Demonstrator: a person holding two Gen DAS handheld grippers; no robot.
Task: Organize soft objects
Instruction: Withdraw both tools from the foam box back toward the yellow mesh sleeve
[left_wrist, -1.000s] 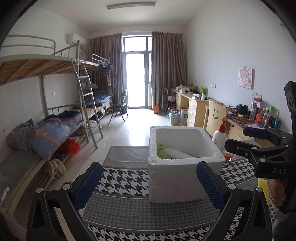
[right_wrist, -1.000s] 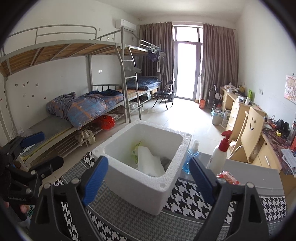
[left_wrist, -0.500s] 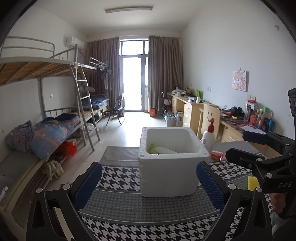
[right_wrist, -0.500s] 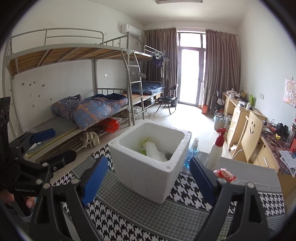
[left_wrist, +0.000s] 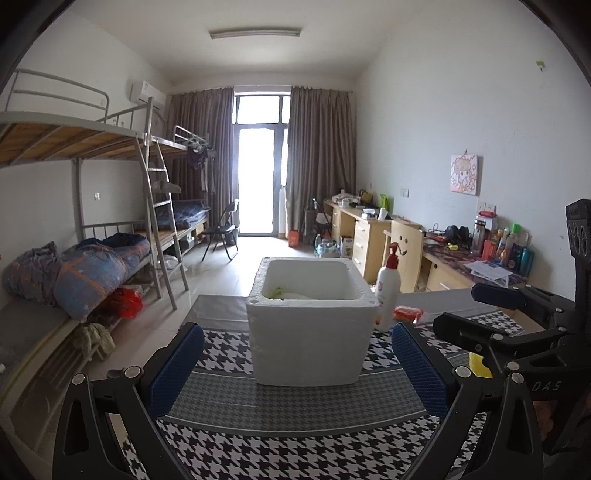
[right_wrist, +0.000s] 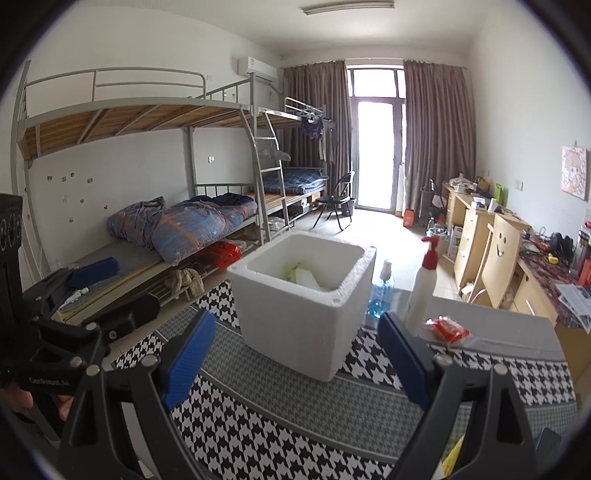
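You've got both grippers held up over the houndstooth cloth (left_wrist: 295, 443) with nothing between the fingers: your left gripper (left_wrist: 295, 365) has its blue pads spread wide apart, released, and your right gripper (right_wrist: 295, 354) is splayed just as wide and just as empty. Straight ahead of both sits the white foam box (left_wrist: 310, 325), upright on the cloth, its top uncovered. Down inside it you can see the soft things: a white piece (right_wrist: 308, 277) leaning against the far wall and something pale green (right_wrist: 291, 268) tucked at its left; from the left wrist they show only as a sliver over the rim, so their exact shape is hard to tell. Just to the right of the box stands a white pump bottle (left_wrist: 388, 291) with a red head, close beside the box's right wall, and a clear blue bottle (right_wrist: 380, 291) stands just past the box's far right corner. Near the pump bottle's base a small red packet (right_wrist: 447, 328) lies on the grey strip of the table. In the left wrist view your right gripper shows at the right edge, with something yellow (left_wrist: 478, 365) on the cloth beneath it. Bunk beds (right_wrist: 147, 122) line the left wall, desks (left_wrist: 373, 236) the right
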